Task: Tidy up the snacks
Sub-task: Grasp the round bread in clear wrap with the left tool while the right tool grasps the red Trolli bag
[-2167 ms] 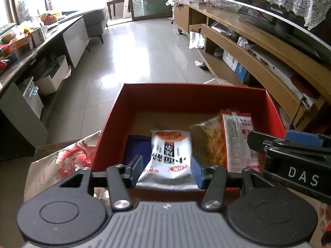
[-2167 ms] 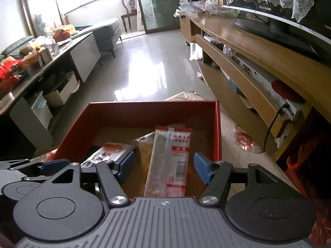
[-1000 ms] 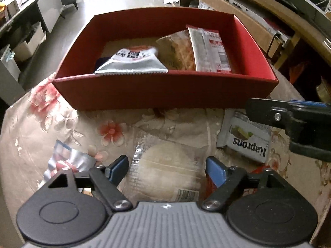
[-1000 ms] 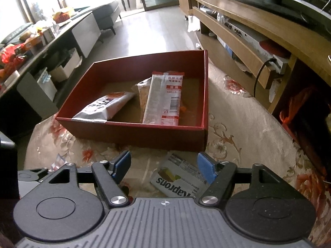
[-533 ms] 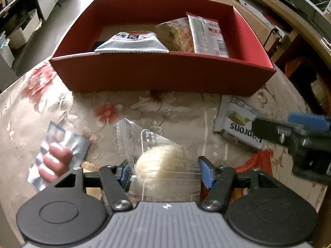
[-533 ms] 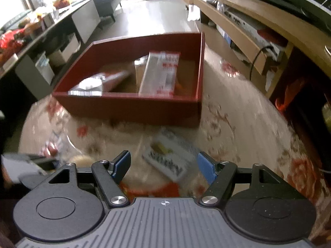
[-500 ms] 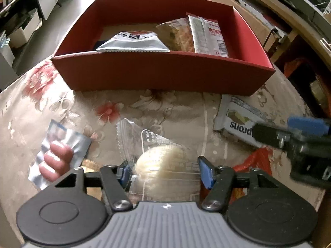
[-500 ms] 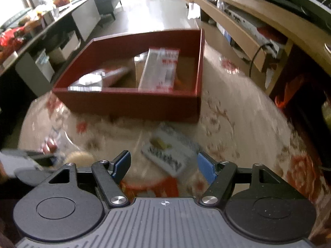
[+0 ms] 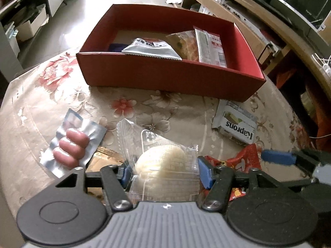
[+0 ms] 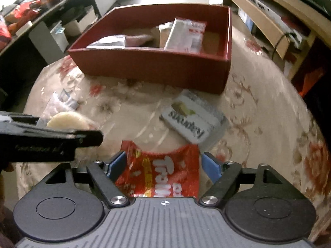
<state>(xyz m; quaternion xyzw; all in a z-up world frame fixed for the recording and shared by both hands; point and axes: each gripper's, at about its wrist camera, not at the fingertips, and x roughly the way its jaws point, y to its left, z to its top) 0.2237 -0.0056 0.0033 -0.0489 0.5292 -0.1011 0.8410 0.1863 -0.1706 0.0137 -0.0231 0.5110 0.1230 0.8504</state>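
Observation:
The red box stands at the far side of the floral table and holds a silver packet and an orange snack with a red-and-white label. My left gripper is shut on a clear-wrapped round pastry, its blue pads pressing the wrapper's sides. My right gripper is open, its fingers on either side of a red snack packet lying on the cloth. The left gripper shows as a dark bar at the left of the right wrist view, with the pastry beyond it.
A grey Kaprons packet lies between the red packet and the box. A silver sausage packet lies left of the pastry. The round table's edge drops off on both sides. A wooden TV shelf runs along the right.
Both grippers came back from the box to the near side of the table. The left one narrowed onto the pastry wrapper. The right one dropped past the Kaprons packet onto the red packet.

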